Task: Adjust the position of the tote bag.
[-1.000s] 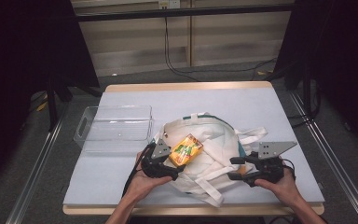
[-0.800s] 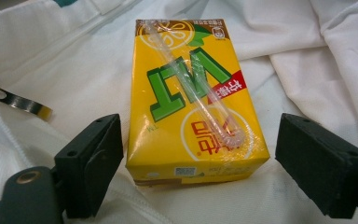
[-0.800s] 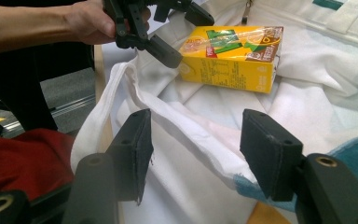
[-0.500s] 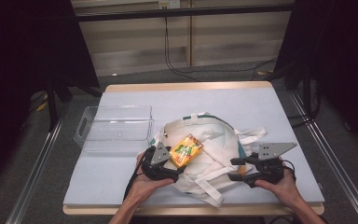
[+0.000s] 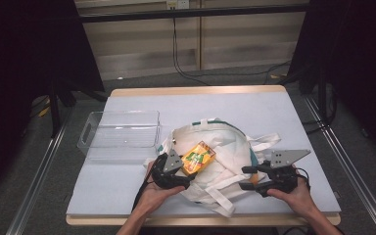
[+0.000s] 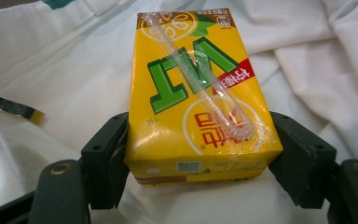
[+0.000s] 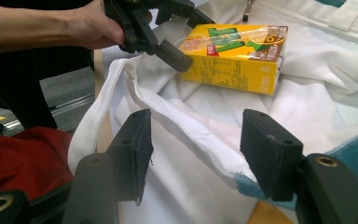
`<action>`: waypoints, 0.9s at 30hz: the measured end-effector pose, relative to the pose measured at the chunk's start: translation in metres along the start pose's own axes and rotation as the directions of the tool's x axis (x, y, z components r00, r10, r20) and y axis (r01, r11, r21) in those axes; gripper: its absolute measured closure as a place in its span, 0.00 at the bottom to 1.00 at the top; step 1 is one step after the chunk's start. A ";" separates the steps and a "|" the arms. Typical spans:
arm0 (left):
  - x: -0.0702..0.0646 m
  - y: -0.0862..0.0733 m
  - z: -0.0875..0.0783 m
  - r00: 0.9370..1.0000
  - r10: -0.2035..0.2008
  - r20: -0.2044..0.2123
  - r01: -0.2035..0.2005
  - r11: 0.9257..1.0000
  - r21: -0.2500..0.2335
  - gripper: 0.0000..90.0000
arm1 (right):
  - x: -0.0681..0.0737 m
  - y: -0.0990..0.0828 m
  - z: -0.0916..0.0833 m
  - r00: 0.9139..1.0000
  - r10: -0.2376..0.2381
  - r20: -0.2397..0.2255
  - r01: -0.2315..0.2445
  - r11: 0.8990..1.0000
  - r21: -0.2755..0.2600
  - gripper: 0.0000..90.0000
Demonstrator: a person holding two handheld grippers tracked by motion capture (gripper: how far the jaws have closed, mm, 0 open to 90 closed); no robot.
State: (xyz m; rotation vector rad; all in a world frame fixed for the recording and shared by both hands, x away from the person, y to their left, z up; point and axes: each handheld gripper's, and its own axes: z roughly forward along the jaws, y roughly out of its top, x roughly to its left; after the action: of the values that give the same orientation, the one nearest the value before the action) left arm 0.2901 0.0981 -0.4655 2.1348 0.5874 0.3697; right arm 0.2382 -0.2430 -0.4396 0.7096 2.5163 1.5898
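Yellow lemon-tea drink carton [image 6: 200,93] lies flat on the crumpled white tote bag [image 5: 225,147], near the middle of the table's near half. A wrapped straw [image 6: 200,79] runs diagonally across the carton's top face.

Left gripper [image 5: 188,172]: its jaws have just been closing and now sit one on each side of the carton's near end. In the left gripper view both pads meet the carton's side walls, so it is gripped. The carton rests on the cloth, not lifted.

Right gripper [image 7: 193,140]: jaws about half open, pads apart. A white strap [image 7: 168,116] of the bag runs through the gap between them. Whether either pad touches the strap, I cannot tell. It is not clamped.

Surroundings: a clear plastic bin [image 5: 120,134] stands left of the bag, just beside it, on the pale table cover [image 5: 284,112]. Teal trim [image 5: 252,156] shows along the bag's right edge. Loose straps spread toward the table's near edge.

Hard to make out: the carton's far jaw contact is hidden by the carton itself in the right gripper view. A red cloth [image 7: 23,158] sits at the lower left there, cut off by the frame. An orange patch [image 7: 265,214] under the bag's edge cannot be identified.
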 end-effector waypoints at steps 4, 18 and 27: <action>0.000 0.008 -0.003 0.999 -0.034 0.032 0.034 0.999 0.015 0.31 | 0.000 0.000 -0.001 1.000 -0.001 0.001 0.001 1.000 -0.003 0.48; 0.018 0.033 -0.041 0.990 -0.139 0.039 0.137 0.990 0.043 0.31 | -0.001 0.001 -0.004 1.000 0.002 0.008 -0.002 1.000 -0.015 0.47; 0.019 0.043 -0.047 0.987 -0.141 0.073 0.128 0.980 0.152 0.31 | 0.000 0.002 -0.002 1.000 0.003 0.003 -0.003 1.000 -0.007 0.47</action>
State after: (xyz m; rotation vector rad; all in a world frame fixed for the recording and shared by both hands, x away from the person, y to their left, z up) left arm 0.2966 0.1176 -0.4026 2.2242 0.7259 0.1656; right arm 0.2383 -0.2441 -0.4372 0.7140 2.5075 1.5968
